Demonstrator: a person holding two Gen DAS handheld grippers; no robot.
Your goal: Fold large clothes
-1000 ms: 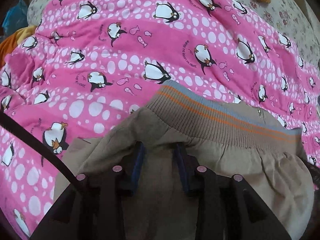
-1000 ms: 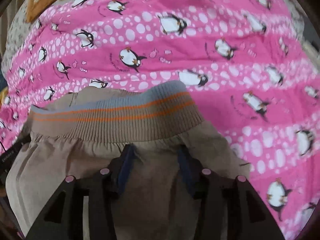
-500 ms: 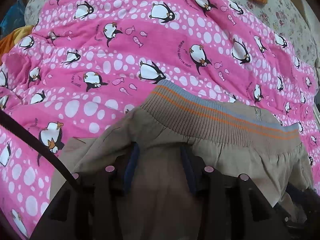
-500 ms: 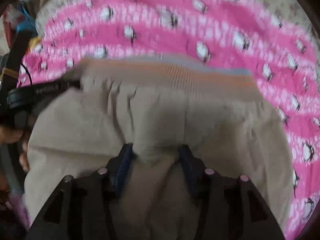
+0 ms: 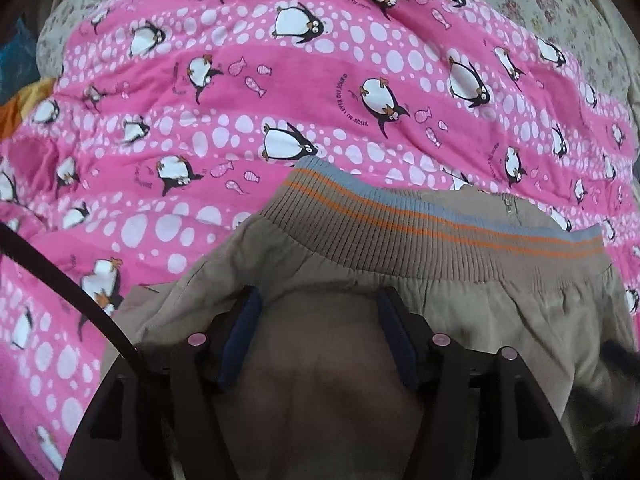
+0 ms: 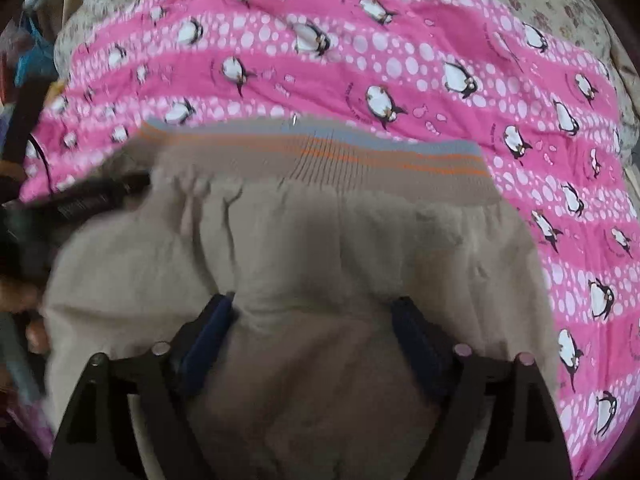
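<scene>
Khaki jacket (image 5: 460, 320) with the ribbed striped hem (image 5: 400, 232) is lying on your pink penguin quilt (image 5: 280, 80) on the bed. Your left tool (image 5: 316, 332) and right tool (image 6: 316, 332) have both just been opening, fabric loose between them, nothing pinched.

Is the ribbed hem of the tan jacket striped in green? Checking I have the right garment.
No, the ribbed hem of the tan jacket carries two orange stripes and a grey-blue edge band.
</scene>
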